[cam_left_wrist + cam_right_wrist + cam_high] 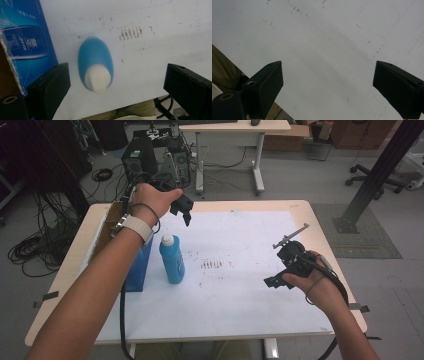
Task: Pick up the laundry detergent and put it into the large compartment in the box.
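Left gripper view: your left gripper (117, 87) hovers above the upright blue bottle (95, 65) beside the blue box (27, 42), jaws apart, empty. Next, lower and straddle it. Right gripper (328, 87) idles, jaws apart.

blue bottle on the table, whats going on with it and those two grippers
A person at the table holds a two-jaw gripper in each hand. The left gripper hangs above the upright blue bottle with the white cap, jaws spread wide and not touching it, looking set to come down on it. A blue box stands right beside the bottle. The right gripper is held off to the side over the bare white sheet, jaws open and holding nothing.
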`<state>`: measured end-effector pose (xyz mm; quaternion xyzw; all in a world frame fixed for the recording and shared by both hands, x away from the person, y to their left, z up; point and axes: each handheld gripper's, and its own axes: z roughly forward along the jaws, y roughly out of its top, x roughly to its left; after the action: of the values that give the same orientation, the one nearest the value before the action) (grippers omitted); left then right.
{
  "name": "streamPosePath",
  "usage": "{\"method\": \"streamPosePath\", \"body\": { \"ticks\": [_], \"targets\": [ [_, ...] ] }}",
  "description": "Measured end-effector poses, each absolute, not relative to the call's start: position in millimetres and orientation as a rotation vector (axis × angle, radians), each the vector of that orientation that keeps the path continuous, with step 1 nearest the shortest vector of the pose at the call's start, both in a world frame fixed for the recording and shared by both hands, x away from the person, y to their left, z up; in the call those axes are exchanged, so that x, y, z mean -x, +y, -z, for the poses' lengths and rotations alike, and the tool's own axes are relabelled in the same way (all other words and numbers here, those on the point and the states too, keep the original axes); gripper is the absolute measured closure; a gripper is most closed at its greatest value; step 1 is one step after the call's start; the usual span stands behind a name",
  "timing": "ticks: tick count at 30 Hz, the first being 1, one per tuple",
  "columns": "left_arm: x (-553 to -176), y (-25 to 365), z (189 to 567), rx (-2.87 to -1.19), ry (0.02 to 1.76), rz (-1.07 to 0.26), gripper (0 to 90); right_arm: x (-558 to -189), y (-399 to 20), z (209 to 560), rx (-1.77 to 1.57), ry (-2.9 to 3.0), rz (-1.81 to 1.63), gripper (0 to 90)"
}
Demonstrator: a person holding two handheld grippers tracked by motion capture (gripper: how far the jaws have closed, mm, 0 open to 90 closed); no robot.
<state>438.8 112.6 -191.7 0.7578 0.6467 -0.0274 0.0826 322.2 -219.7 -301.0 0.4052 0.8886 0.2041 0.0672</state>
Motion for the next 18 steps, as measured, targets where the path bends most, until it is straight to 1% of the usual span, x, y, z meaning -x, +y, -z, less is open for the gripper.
{"method": "streamPosePath", "body": {
  "ticks": [5, 18],
  "targets": [
    [-435.5, 110.9, 189.6, -2.268, 1.931, 0.107, 7.3, -321.7, -218.7, 299.4, -1.212, 2.678, -0.621, 9.4],
    [-428.5, 115.4, 192.9, -2.273, 1.944, 0.104, 7.3, -319.6, -214.9, 296.7, -1.196, 2.68, -0.635, 9.4]
  ]
}}
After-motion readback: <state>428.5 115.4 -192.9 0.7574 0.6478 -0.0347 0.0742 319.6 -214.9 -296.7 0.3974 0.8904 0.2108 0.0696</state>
